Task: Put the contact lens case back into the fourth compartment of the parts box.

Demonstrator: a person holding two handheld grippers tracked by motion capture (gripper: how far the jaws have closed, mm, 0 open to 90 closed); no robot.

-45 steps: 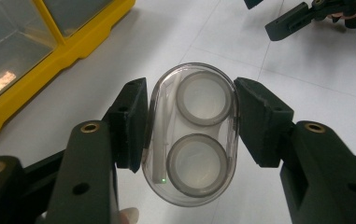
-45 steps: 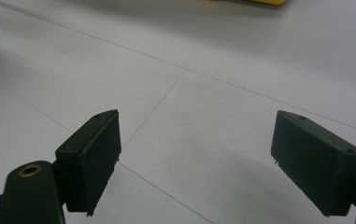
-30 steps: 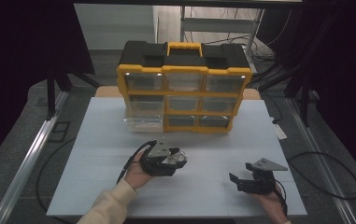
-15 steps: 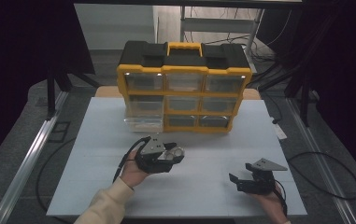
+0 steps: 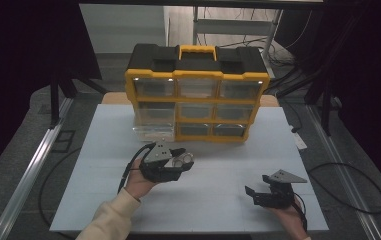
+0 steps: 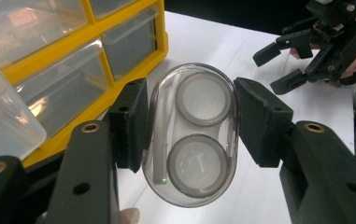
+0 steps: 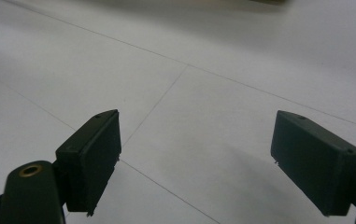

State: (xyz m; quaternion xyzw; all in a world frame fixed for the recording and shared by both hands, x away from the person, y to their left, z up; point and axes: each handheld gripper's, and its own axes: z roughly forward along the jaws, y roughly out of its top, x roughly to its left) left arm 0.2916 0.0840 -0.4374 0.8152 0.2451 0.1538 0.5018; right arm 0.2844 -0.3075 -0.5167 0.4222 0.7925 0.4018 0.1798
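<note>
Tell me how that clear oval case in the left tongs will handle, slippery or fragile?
The case looks like glossy hard plastic, so probably stiff but slippery against the pads. Its curved sides give little flat contact, so it may twist or pop out. It seems thin-walled and light; squeezing hard could crack it.

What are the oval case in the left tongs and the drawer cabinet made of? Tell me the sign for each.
Oval case: looks like clear glossy plastic; you see through it to two round cups and a white strip inside, and its rim glints.
Drawer cabinet: apparently moulded plastic, with a matte yellow frame, a black top and see-through drawers that catch the light.
</note>
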